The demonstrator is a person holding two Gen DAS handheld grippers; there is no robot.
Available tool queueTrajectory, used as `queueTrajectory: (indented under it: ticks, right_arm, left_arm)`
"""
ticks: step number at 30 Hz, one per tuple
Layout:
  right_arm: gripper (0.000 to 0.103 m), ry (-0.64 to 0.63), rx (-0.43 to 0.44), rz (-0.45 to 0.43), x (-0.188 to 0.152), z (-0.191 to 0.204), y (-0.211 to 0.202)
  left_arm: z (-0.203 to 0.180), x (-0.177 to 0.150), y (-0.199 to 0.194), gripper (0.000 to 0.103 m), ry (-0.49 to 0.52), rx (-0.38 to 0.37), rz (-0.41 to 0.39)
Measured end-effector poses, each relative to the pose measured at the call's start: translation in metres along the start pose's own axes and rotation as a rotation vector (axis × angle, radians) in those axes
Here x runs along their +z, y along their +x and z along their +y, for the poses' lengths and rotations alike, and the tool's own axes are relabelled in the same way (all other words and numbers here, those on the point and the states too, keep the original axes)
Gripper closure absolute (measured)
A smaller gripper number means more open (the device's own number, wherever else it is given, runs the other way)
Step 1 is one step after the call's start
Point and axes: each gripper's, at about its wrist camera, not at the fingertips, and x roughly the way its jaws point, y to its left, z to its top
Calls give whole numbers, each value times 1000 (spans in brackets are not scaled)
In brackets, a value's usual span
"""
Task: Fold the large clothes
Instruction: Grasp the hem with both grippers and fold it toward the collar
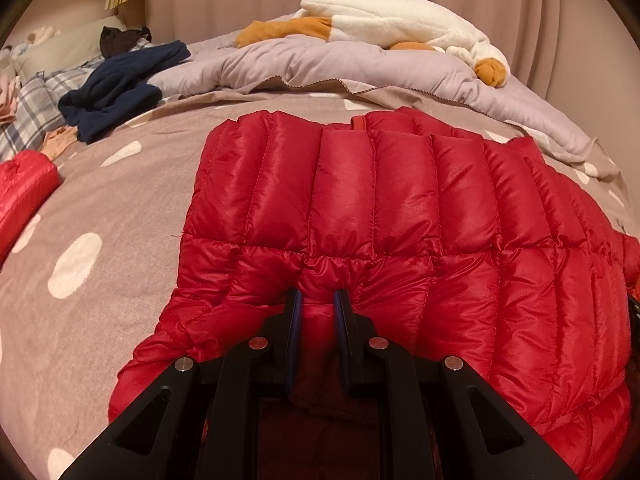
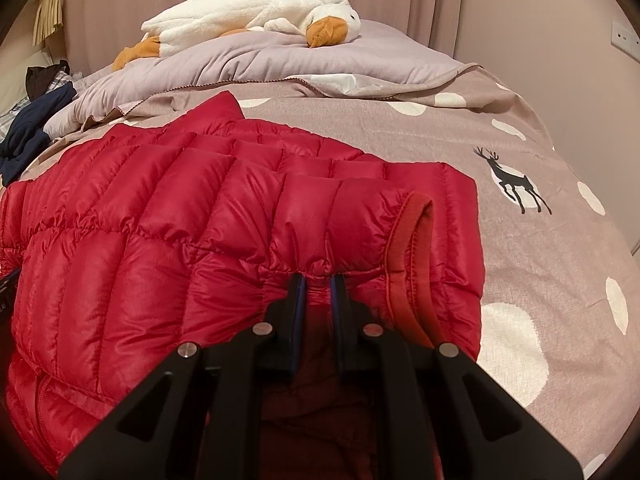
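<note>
Left wrist view shows you one red puffer jacket (image 1: 380,216) spread on the bed (image 1: 120,216), your left gripper (image 1: 317,300) pinched narrowly on its near edge. Your right gripper (image 2: 318,286) likewise clamps a fold beside the ribbed cuff (image 2: 412,264). One plush goose (image 2: 248,16) and one navy garment (image 1: 120,88) lie well beyond.

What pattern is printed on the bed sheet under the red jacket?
The bed sheet is taupe with cream dots and a black deer print, clearest in the right wrist view.
</note>
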Motion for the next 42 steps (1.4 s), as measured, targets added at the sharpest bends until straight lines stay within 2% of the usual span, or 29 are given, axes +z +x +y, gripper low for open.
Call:
queueTrajectory:
  ticks: [18,24,32,37,42]
  right_arm:
    - [90,29,27,-7,0,-4,2]
    - [90,23,20,-9,0,-4,3]
    - [90,27,24,-5,0,-4,3]
    - [89,17,14,-9,-1,-1,2]
    - [89,20,15,-13,-2,-1,2]
  left_arm:
    - [3,1,5,87,-25,-18,3]
    - [-4,2,4,87,9,27,6]
    - [-2,2,5,87,-1,14,10]
    - [-5,2,3,86,20,47,5]
    - [-18,0,3,83,81,145,-2]
